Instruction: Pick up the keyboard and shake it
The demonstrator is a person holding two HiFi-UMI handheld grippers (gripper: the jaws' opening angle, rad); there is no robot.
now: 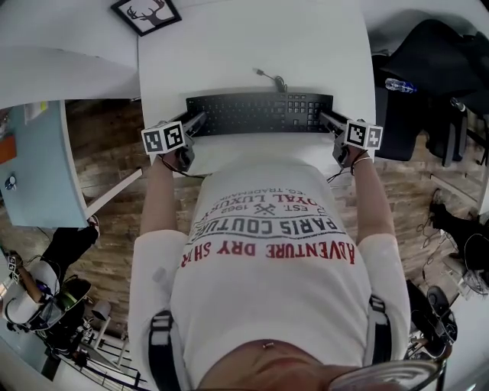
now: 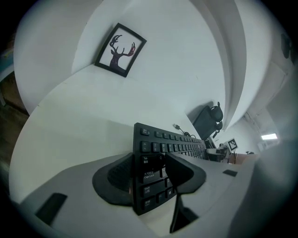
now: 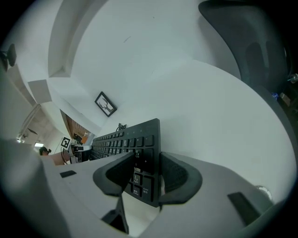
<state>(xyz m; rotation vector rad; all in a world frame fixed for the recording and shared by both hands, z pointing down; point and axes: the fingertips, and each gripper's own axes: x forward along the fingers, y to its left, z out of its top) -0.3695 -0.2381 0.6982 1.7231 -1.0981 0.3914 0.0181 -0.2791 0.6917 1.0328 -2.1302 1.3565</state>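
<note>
A black keyboard (image 1: 260,113) lies across the near part of the white table (image 1: 252,38), its cable (image 1: 271,79) trailing off its far edge. My left gripper (image 1: 200,120) straddles its left end and my right gripper (image 1: 325,120) its right end. In the left gripper view the keyboard (image 2: 177,146) runs away between the jaws of the left gripper (image 2: 150,162): one pad lies against its edge, and keys show in the gap before the other pad. The right gripper view shows the same: the keyboard (image 3: 121,137) sits between the jaws of the right gripper (image 3: 145,167), with a gap on the key side.
A framed deer picture (image 1: 145,14) lies at the table's far left corner. A black office chair (image 1: 428,69) stands to the right of the table. A pale blue table (image 1: 38,168) is at the left. The person's torso is close to the table's near edge.
</note>
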